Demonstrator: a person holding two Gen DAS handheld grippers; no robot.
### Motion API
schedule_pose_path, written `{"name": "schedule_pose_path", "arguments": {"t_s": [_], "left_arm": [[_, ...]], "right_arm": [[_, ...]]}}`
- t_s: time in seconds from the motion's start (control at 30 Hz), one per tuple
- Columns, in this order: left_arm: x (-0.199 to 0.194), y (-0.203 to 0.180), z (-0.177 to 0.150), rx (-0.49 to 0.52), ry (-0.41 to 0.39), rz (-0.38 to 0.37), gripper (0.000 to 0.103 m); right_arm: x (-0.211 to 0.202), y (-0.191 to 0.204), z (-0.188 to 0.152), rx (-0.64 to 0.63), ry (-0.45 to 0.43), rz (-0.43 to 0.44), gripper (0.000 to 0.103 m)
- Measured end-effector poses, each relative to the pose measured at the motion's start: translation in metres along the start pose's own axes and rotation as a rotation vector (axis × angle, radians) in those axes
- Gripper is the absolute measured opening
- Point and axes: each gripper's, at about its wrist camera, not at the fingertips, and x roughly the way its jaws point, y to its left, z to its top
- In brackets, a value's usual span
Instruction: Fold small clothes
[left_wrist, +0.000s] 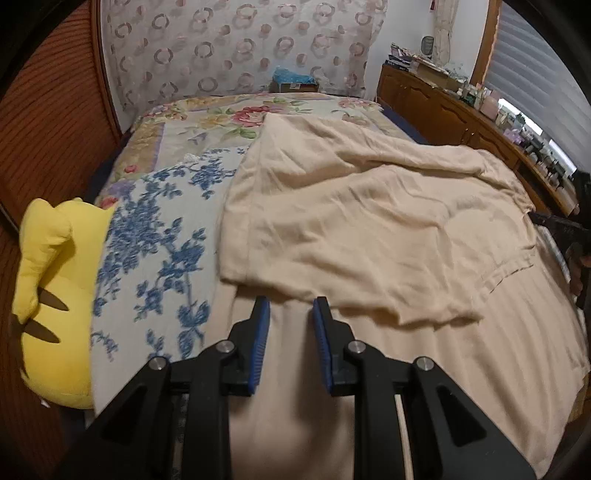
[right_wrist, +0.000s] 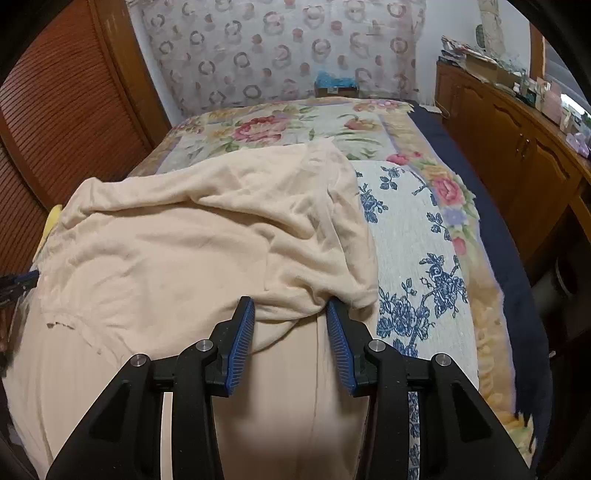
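Your left gripper (left_wrist: 290, 306) and right gripper (right_wrist: 291, 308) stand part-open, holding nothing, at the cream garment (left_wrist: 369, 221). A yellow plush toy (left_wrist: 55, 295) lies at the bed's left edge.

No text, label, brand, number or sign can be read in either view. The small box (left_wrist: 295, 87) at the head of the bed carries a pale sticker, too blurred to make out, and the packages crowded on the wooden sideboard (left_wrist: 443, 99) are too small and soft for any lettering to show.
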Motion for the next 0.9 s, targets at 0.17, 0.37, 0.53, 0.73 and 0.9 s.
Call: {"name": "schedule_pose_path", "arguments": {"t_s": [0.17,0.37,0.53,0.73,0.9], "left_arm": [[0.009,0.007,0.014,-0.055,0.004,-0.047,0.021],[0.017,0.016,0.028,-0.096,0.011,-0.039,0.021],[0.021,0.015,0.031,-0.121,-0.003,-0.018,0.021],[0.024,0.009,0.032,-0.092,-0.020,0.033,0.007],[0.009,0.006,0.029,-0.069,-0.076,0.027,0.000]], "right_arm": [[0.001,-0.003,0.004,0.019,0.003,0.042,0.042],[0.002,-0.004,0.008,0.016,0.005,0.022,0.043],[0.006,-0.001,0.011,0.028,0.006,-0.012,0.043],[0.009,0.008,0.013,-0.014,-0.003,-0.093,0.025],[-0.003,0.012,0.011,-0.047,-0.058,-0.096,0.004]]}}
